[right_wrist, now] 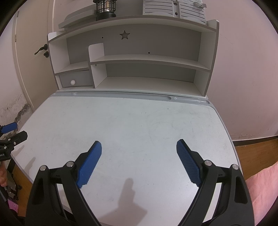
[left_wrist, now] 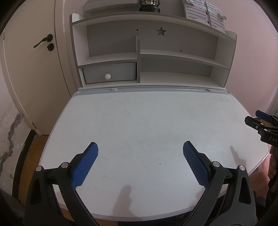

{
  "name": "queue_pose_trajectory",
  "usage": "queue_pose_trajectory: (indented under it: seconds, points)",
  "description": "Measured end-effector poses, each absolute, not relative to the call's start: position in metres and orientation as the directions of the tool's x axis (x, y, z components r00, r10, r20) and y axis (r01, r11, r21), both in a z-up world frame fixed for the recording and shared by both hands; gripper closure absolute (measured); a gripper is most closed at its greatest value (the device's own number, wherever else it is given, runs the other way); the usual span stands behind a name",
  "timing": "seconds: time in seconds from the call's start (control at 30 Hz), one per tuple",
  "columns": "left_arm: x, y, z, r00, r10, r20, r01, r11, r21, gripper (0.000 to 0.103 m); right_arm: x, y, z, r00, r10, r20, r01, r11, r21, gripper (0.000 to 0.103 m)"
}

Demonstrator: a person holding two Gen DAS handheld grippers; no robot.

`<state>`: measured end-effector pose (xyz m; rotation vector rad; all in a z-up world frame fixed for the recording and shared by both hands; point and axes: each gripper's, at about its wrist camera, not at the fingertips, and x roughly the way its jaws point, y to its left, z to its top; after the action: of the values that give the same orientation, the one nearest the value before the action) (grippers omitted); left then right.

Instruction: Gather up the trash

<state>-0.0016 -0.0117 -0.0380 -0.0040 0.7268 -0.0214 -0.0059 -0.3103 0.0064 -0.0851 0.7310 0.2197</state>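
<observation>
No trash shows in either view. My left gripper [left_wrist: 140, 147] is open and empty, its blue pads [left_wrist: 86, 163] spread wide above the near part of the white desk top [left_wrist: 139, 121]. My right gripper [right_wrist: 139, 146] is also open and empty above the same desk top [right_wrist: 130, 121]. The right gripper's tip also shows at the right edge of the left wrist view [left_wrist: 260, 121]. The left gripper's tip shows at the left edge of the right wrist view [right_wrist: 12, 133].
A white shelf unit [left_wrist: 139, 52] stands at the desk's back, with a small drawer [left_wrist: 109, 73] at its lower left. A black lantern [left_wrist: 149, 6] and slatted boxes [left_wrist: 205, 13] sit on top. A door [left_wrist: 34, 60] is at the left. Wooden floor [right_wrist: 252, 147] lies at the right.
</observation>
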Motion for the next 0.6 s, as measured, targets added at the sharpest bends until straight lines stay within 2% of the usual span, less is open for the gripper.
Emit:
queue_pose_trajectory:
  seconds: [0.6]
  points:
    - [0.0008,-0.0113,-0.0394,0.736,-0.026,-0.677,0.018,1.0,-0.019,0.008,-0.0067,-0.3104,0.0063,0.722,0.169,-0.671,-0.23,0.973,-0.002,0.018]
